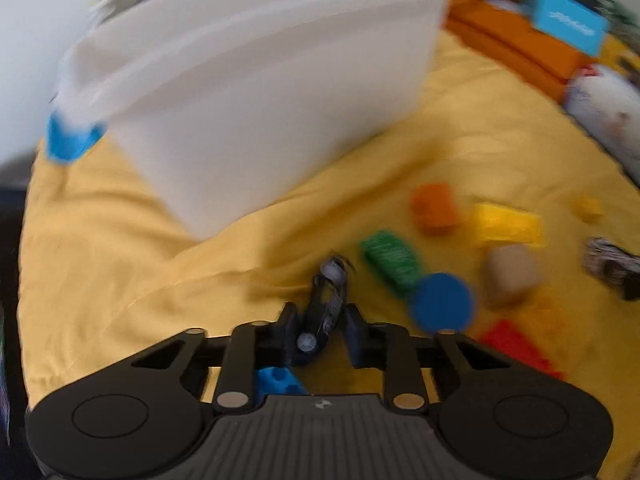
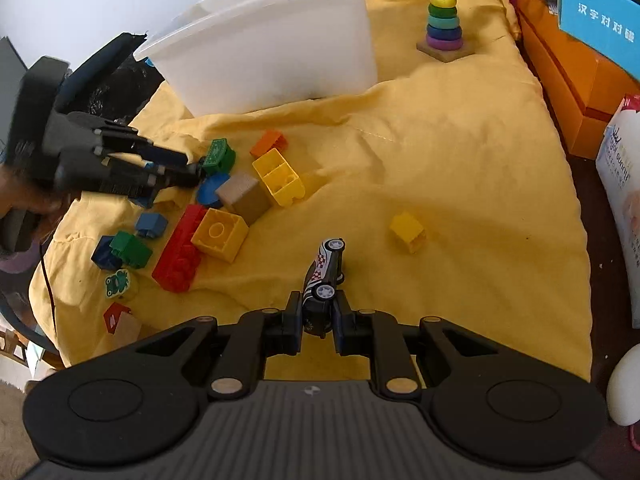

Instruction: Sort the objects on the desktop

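In the left wrist view, which is blurred, my left gripper [image 1: 322, 330] is shut on a small dark toy car [image 1: 328, 300] that sticks up tilted between the pads, just above the yellow cloth [image 1: 120, 260]. The white bin [image 1: 260, 100] stands close ahead. In the right wrist view my right gripper [image 2: 318, 320] is shut on a black toy car with a checkered stripe [image 2: 322, 276], nose pointing away. The left gripper [image 2: 188, 170] shows at the left, beside a green block [image 2: 218, 156]. The white bin [image 2: 272, 52] stands at the back left.
Loose blocks lie on the cloth: a red brick [image 2: 180, 254], a yellow brick [image 2: 218, 234], a tan cube [image 2: 244, 196], a blue disc [image 2: 210, 192], an open yellow brick [image 2: 280, 178], a small yellow one [image 2: 408, 232]. A ring stacker [image 2: 442, 12] stands behind. An orange box [image 2: 560, 92] lines the right edge.
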{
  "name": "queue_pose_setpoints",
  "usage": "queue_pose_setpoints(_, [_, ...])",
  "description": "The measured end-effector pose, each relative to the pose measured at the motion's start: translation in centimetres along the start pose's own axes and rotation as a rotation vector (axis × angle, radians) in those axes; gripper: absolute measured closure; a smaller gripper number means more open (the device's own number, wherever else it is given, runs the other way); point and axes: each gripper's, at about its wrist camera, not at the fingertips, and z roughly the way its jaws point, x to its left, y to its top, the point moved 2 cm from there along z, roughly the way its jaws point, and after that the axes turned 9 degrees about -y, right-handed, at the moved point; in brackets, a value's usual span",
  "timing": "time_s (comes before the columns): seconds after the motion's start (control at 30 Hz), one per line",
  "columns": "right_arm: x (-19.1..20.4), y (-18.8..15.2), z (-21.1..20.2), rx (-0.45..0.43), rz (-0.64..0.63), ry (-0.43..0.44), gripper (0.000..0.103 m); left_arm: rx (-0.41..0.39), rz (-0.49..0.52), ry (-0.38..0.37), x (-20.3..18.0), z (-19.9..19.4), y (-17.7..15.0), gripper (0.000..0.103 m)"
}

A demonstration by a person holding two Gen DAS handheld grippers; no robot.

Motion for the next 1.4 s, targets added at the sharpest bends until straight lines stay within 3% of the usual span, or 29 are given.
queue_pose_setpoints(0.1, [-0.3, -0.2, 0.1, 0.002, -0.007, -0.014, 0.083, -0.043, -0.107, -0.058, 0.8, -0.9, -0.3, 0.082])
queue_pose_setpoints(0.2, [-1.0, -0.6, 0.4, 0.004, 0.001, -0.025, 0.079, -0.176, -0.293, -0.187, 0.9, -4.4, -1.1, 0.085])
queue_pose_setpoints(0.3, [-2.0, -1.1, 0.5, -0.002, 0.006, -0.051, 0.067, -0.289, -0.335, -0.273, -2.5, -8.2, -1.9, 0.085])
queue_pose_setpoints(0.37, [-2.7, -1.2, 0.6, -0.003, 0.003, -0.079, 0.066, -0.288, -0.328, -0.333, -5.9, -8.7, -2.2, 0.085])
queue_pose_setpoints(0.5, [-3.5, -1.0, 0.3, -0.019, 0.002, -0.090, 0.059, -0.186, -0.335, -0.469, -11.6, -5.6, -3.6, 0.084])
queue_pose_setpoints(0.63, [-3.0, -0.4, -0.5, -0.073, -0.079, -0.101, 0.058, -0.078, -0.332, -0.473, -14.5, -1.8, -4.7, 0.084])
queue_pose_setpoints(0.73, [-2.3, -0.2, -0.9, -0.102, -0.151, -0.114, 0.052, -0.039, -0.333, -0.400, -14.5, -1.3, -5.4, 0.078])
queue_pose_setpoints(0.77, [-2.1, -0.2, -1.0, -0.105, -0.170, -0.104, 0.052, -0.038, -0.340, -0.376, -14.5, -1.7, -5.3, 0.072])
queue_pose_setpoints(0.8, [-2.0, -0.2, -1.1, -0.110, -0.190, -0.093, 0.052, -0.043, -0.325, -0.326, -14.7, -2.5, -5.2, 0.055])
queue_pose_setpoints(0.87, [-1.3, -0.3, -1.0, -0.108, -0.246, -0.082, 0.052, -0.048, -0.278, -0.226, -15.0, -3.8, -4.7, 0.037])
queue_pose_setpoints(0.93, [-0.8, -0.5, -0.6, -0.100, -0.287, -0.091, 0.052, -0.076, -0.213, -0.150, -15.9, -4.7, -4.3, 0.037])
queue_pose_setpoints(1.1, [-0.3, -0.6, 0.8, -0.078, -0.346, -0.098, 0.053, -0.043, -0.174, -0.183, -17.1, -2.3, -3.4, 0.038])
queue_pose_setpoints(1.17, [-0.1, -0.4, 1.4, -0.080, -0.378, -0.111, 0.054, -0.042, -0.200, -0.181, -16.7, -1.0, -3.6, 0.046])
queue_pose_setpoints(1.2, [0.0, -0.5, 1.7, -0.071, -0.394, -0.115, 0.054, -0.052, -0.197, -0.187, -16.8, -1.1, -3.7, 0.067])
queue_pose_setpoints(1.23, [-0.1, -0.6, 1.8, -0.078, -0.396, -0.100, 0.059, -0.048, -0.196, -0.170, -16.6, -1.1, -3.9, 0.071])
queue_pose_setpoints(1.3, [0.0, -0.8, 1.6, -0.069, -0.411, -0.071, 0.069, -0.059, -0.236, -0.197, -16.0, -1.5, -4.3, 0.071])
queue_pose_setpoints(1.4, [0.5, -1.3, 0.9, -0.080, -0.466, -0.084, 0.070, -0.094, -0.264, -0.214, -15.5, -2.8, -4.4, 0.071])
